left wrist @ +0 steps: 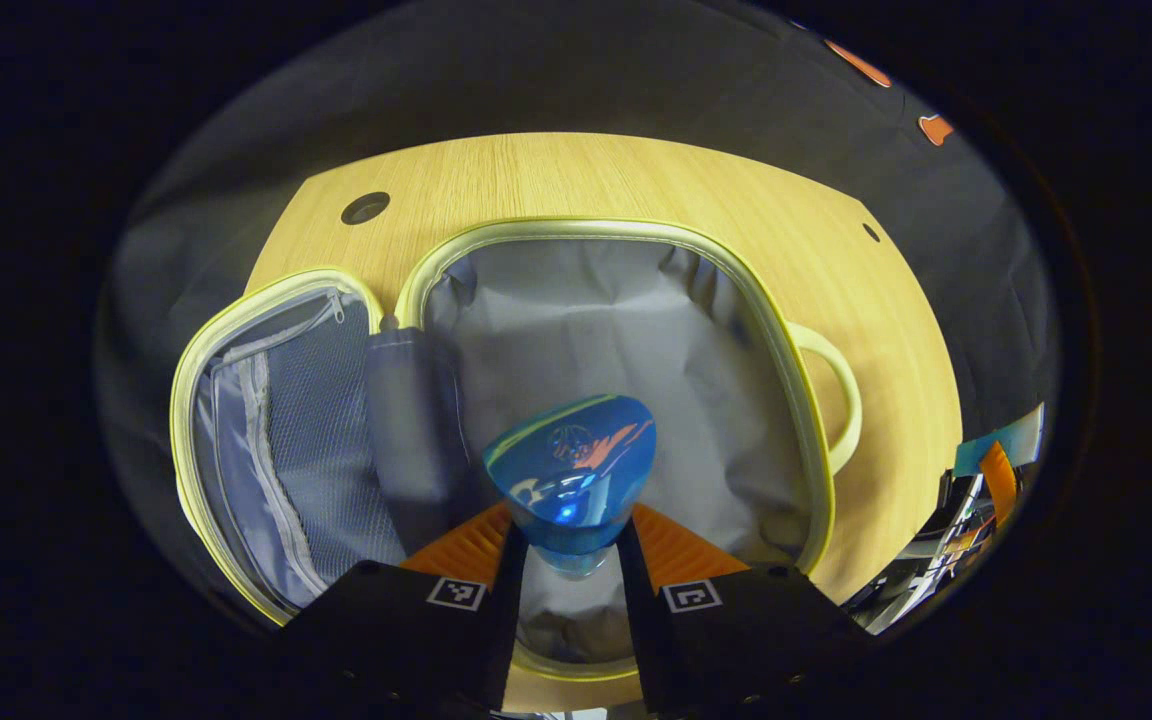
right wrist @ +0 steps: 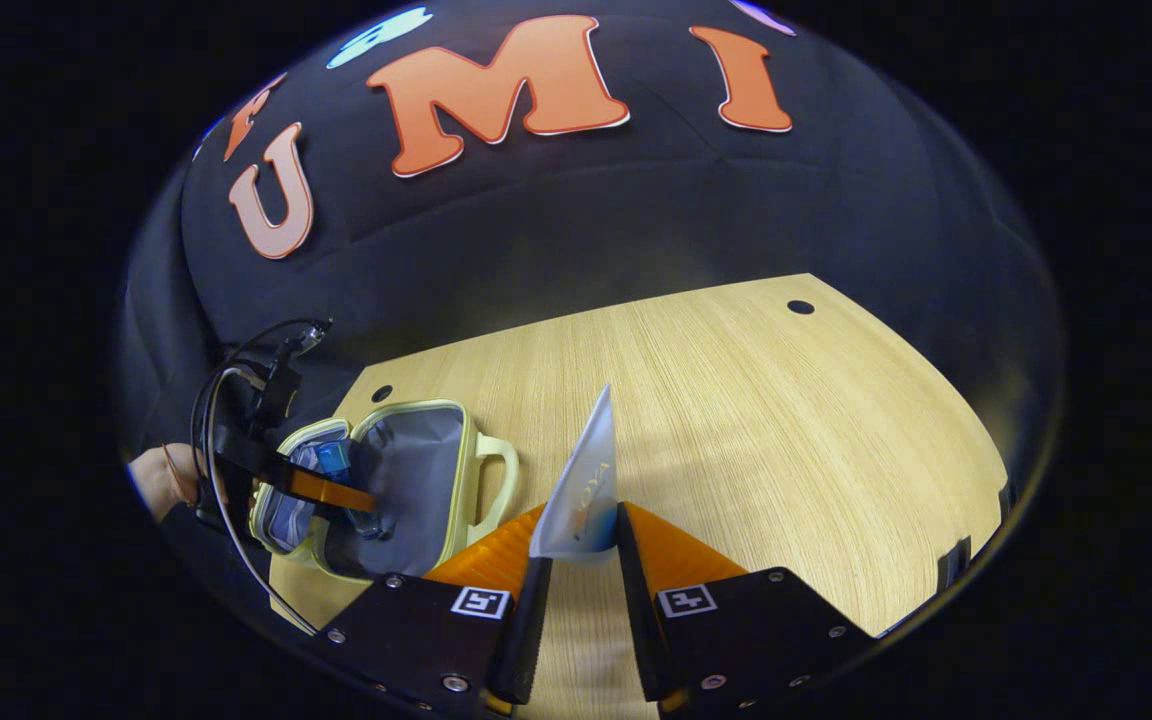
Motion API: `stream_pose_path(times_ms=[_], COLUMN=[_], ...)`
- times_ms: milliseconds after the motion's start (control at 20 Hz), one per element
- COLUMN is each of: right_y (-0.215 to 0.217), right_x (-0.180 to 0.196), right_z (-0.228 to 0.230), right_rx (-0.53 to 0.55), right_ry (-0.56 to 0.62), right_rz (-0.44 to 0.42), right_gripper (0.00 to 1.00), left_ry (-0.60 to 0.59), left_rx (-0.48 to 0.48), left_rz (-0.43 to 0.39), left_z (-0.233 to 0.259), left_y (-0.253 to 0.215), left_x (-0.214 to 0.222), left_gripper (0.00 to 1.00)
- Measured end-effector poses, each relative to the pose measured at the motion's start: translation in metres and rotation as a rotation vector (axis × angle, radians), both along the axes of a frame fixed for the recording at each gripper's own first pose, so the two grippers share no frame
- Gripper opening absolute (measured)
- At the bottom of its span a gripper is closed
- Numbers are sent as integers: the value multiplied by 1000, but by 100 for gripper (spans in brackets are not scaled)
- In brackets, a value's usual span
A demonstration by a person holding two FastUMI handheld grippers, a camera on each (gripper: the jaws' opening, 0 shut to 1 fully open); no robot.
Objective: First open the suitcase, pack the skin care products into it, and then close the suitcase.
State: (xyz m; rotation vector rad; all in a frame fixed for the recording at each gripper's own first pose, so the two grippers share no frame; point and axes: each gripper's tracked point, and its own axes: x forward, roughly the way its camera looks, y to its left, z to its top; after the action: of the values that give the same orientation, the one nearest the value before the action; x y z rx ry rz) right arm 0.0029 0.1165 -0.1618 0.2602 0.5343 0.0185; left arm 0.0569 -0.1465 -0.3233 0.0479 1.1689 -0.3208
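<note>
Left gripper [left wrist: 568, 560], jaws: pinching the neck end of a blue bottle [left wrist: 572, 470], both fingers [left wrist: 514, 560] pressed on it; bottle's wide base points away from me

Position: I hang over the open suitcase [left wrist: 636, 330], bottle above the near part of the main compartment's grey lining; whether its base touches the lining I cannot tell

Step in hand, by my judgement: placing this skin care item. To do it well I would lower until the bottle rests on the lining, lay it flat and not on end, part the jaws only then, and lift straight out so the fingers do not drag the loose fabric

Suitcase lid [left wrist: 266, 440]: folded out flat beside the main compartment, mesh pocket facing up; handle [left wrist: 836, 400] on the far side from the lid; pale green rim all round

Right gripper [right wrist: 576, 560], jaws: pinching the lower end of a white tube [right wrist: 586, 480], its flat crimped tip pointing away from me

Position: tube above bare worktop [right wrist: 736, 420], well apart from the suitcase, which lies off to the side in the right gripper view with my left gripper over it

Remaining, as I judge: bottle release, tube in, lid closed
</note>
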Motion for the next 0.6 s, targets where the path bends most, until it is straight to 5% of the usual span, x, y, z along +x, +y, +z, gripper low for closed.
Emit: stream_pose_path(times_ms=[400,600], right_y=[0,9], right_x=[-2,-3], right_z=[3,14], right_rx=[9,9], right_ry=[13,-1], right_rz=[7,40], right_gripper=[40,40], left_ry=[-16,-84], left_rx=[9,-62], left_rz=[14,33], left_z=[-5,19], left_y=[-7,-18], left_x=[11,4], left_gripper=[57,96])
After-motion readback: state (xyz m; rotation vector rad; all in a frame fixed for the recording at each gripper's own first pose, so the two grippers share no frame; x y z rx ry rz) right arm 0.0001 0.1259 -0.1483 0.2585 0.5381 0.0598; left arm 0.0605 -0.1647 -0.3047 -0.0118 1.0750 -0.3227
